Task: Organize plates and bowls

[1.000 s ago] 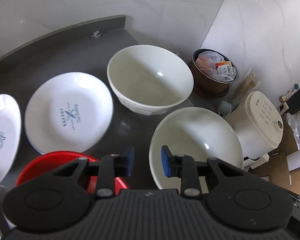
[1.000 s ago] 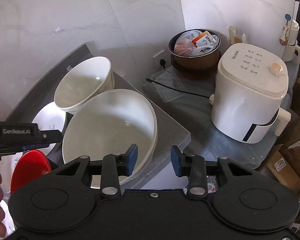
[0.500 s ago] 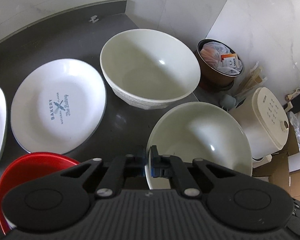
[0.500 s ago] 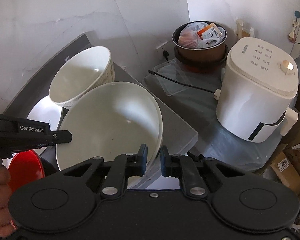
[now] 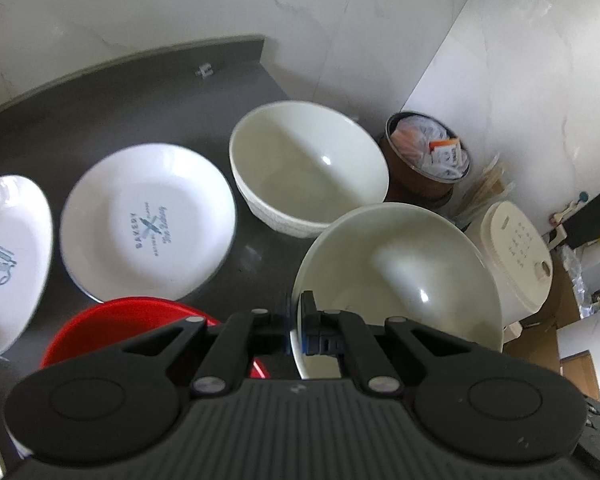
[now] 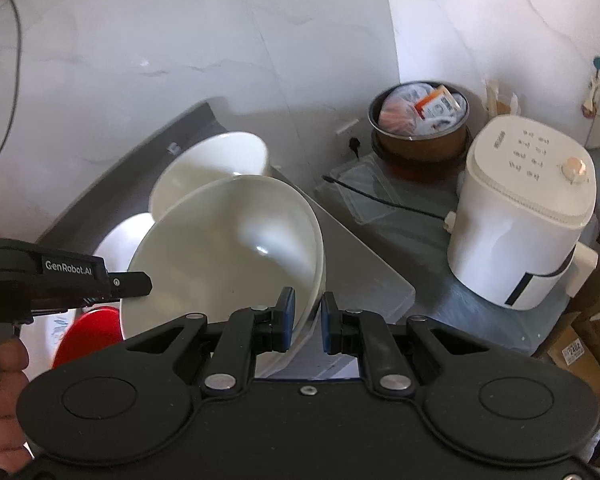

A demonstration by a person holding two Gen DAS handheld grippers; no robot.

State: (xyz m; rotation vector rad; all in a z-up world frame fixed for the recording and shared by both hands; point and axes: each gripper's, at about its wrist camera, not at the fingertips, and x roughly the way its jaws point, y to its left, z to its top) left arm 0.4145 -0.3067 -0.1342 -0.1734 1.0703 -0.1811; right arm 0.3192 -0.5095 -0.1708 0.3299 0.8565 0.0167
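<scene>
A wide white bowl [image 5: 400,280] is held by its rim from two sides and tilts above the dark counter [image 5: 100,112]. My left gripper [image 5: 298,328] is shut on its near-left rim. My right gripper [image 6: 307,320] is shut on the bowl [image 6: 228,248] at its near-right rim. The left gripper [image 6: 138,282] also shows in the right wrist view, at the bowl's left edge. A deeper white bowl [image 5: 308,168] stands behind. To the left lie a printed white plate [image 5: 148,224], another white plate [image 5: 8,264] and a red dish [image 5: 112,328].
Right of the counter's edge, on a lower surface, stand a white appliance [image 6: 528,216] and a brown pot [image 6: 420,124] full of packets, with a black cable beside them. Marble walls close off the back. A hand [image 6: 0,380] holds the left gripper.
Both grippers went from open to shut on the wide bowl's rim. The bowl has since come up off the counter and tilted.
</scene>
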